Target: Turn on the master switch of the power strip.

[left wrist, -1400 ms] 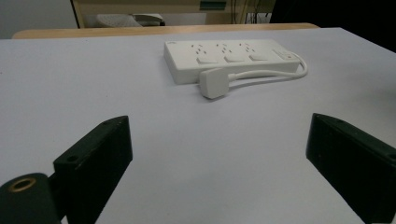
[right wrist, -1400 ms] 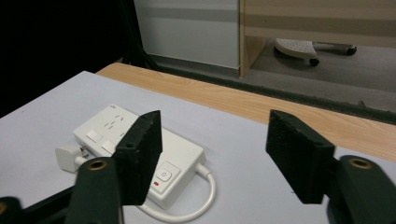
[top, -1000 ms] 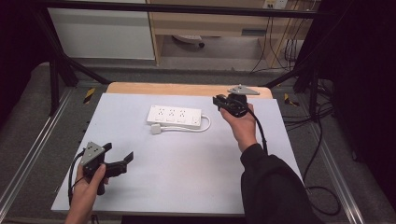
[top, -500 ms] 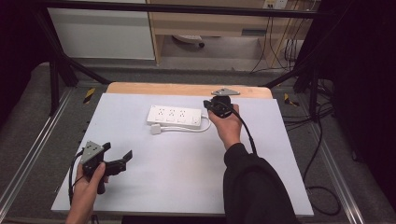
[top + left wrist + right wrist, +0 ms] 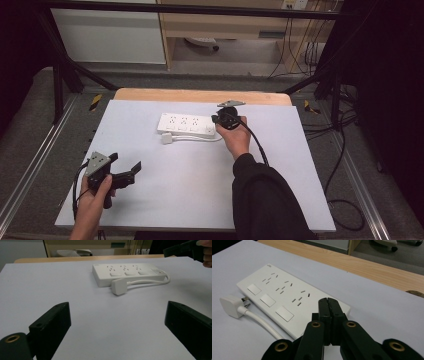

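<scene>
Lying flat on the white table top [image 5: 200, 190], near its far edge: power strip [image 5: 186, 125], with plug [image 5: 167, 139] just beside its near side. Hovering over the power strip's right end, jaws pressed together on nothing: right gripper [image 5: 329, 305]. Waiting well apart from the power strip, jaws spread wide: left gripper [image 5: 125, 170].

The power strip [image 5: 186, 125] lies toward the tabletop's [image 5: 150, 200] far edge, its plug [image 5: 167, 139] just before it, cord [image 5: 200, 138] alongside.

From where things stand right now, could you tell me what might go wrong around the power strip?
The right gripper, jaws shut, hovers at the power strip's end; pressing there could skid the strip across the smooth white table. The loose plug and cable lie alongside and could snag. The left gripper is open and far off, unable to steady it.
</scene>
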A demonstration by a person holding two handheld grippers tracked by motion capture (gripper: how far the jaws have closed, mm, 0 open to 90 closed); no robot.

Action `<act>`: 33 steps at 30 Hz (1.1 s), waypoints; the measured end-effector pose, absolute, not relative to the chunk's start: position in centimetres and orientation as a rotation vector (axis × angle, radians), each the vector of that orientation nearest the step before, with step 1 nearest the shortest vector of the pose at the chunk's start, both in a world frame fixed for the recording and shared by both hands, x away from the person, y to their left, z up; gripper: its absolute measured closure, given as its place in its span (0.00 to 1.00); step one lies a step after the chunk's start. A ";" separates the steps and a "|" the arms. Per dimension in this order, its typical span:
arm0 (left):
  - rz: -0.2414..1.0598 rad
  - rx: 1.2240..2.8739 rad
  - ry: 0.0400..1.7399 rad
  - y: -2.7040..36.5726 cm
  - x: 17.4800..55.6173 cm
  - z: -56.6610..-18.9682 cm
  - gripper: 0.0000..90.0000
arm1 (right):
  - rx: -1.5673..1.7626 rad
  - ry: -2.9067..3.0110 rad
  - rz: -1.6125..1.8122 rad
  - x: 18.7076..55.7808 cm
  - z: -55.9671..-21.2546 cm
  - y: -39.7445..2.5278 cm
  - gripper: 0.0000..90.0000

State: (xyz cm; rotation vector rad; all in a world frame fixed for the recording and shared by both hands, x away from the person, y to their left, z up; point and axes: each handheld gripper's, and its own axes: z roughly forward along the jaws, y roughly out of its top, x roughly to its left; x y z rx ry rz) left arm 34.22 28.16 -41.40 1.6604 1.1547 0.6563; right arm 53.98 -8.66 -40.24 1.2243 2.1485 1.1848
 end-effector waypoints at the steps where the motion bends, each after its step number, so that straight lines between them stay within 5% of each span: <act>1: 0.654 1.660 1.153 28.2 34.2 -41.4 0.08 | 1.223 2.153 1.183 54.1 -40.3 -8.5 1.00; 33: 0.668 1.656 1.162 28.4 34.1 -41.3 0.08 | 1.221 2.222 1.065 54.5 -42.4 -6.8 1.00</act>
